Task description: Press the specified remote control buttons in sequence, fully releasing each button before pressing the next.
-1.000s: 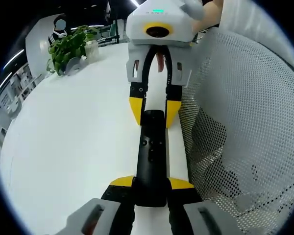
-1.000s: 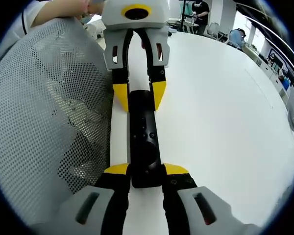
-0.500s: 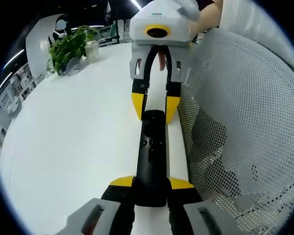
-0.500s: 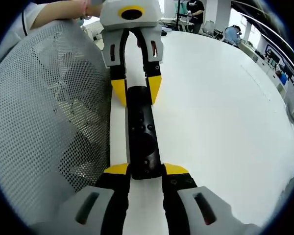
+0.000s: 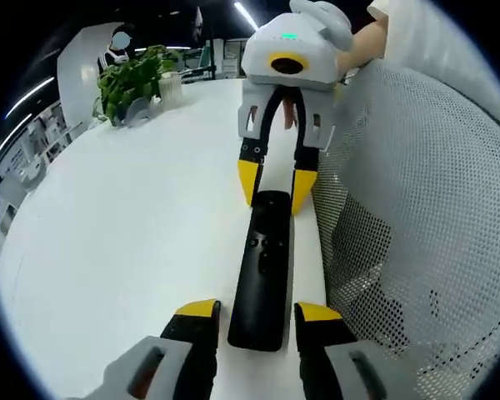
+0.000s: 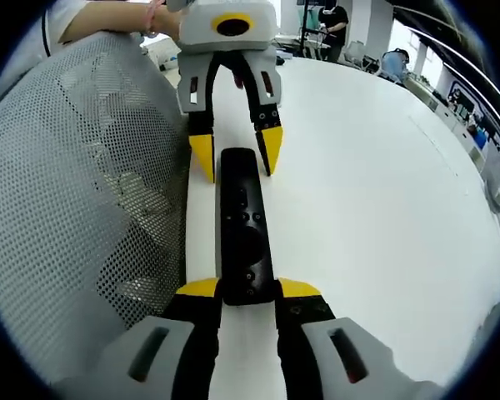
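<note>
A long black remote control [image 5: 262,258] [image 6: 245,233] stretches between my two grippers, buttons facing up, over the edge of the white table [image 5: 125,225]. My right gripper [image 6: 248,287] is shut on one end of it, its yellow fingertips pressed against the remote's sides. It also appears at the top of the left gripper view as the right gripper [image 5: 275,183]. My left gripper [image 5: 257,310] stands open, with a small gap between each yellow tip and the remote's other end. In the right gripper view the left gripper [image 6: 237,152] has its jaws spread wider than the remote.
A white mesh chair back [image 5: 417,208] [image 6: 75,192] runs close along one side of the remote. A potted plant [image 5: 129,83] stands at the far edge of the table [image 6: 375,208]. A person's hand [image 6: 108,17] holds the other gripper. People stand in the background.
My left gripper has opened and let go of the remote, and it has drawn back a little. The right gripper stays shut on the remote.
</note>
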`<state>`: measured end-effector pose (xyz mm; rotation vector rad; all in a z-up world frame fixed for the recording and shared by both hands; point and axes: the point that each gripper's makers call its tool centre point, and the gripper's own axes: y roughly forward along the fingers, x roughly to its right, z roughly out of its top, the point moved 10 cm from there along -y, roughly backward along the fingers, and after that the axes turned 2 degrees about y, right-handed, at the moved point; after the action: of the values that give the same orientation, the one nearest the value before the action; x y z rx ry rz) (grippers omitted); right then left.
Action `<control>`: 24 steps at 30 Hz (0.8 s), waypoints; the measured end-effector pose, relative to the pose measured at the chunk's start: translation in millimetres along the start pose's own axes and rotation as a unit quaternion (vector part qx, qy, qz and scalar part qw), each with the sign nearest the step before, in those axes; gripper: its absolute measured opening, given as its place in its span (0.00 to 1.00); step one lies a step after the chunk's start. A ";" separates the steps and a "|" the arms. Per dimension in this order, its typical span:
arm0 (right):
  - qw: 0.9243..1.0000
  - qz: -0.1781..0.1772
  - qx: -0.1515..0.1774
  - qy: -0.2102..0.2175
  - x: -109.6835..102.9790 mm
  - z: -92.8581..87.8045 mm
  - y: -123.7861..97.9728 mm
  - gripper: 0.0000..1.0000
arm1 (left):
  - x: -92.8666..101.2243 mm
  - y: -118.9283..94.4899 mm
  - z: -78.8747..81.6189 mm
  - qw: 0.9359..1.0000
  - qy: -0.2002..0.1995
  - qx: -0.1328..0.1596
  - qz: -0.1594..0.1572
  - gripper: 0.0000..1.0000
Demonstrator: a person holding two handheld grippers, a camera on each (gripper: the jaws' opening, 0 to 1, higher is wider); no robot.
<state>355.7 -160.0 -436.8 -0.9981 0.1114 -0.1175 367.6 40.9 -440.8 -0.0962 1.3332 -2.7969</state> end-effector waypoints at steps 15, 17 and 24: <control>1.000 -0.004 -0.003 -0.005 -0.8 0.4 0.4 0.24 | -6.6 -29.8 29.2 0.983 -0.096 0.145 0.062 1.00; 1.000 -0.004 -0.003 -0.005 -0.8 0.4 0.4 0.24 | -9.1 -37.9 34.3 0.979 -0.099 0.161 0.073 1.00; 1.000 -0.005 -0.004 -0.003 -1.2 0.5 0.5 0.24 | -1.7 -76.7 40.7 0.962 -0.105 0.207 0.145 1.00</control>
<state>354.6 -159.2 -436.9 -1.0065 0.1011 -0.1225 371.5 57.8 -355.7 -0.1629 0.6406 -2.6525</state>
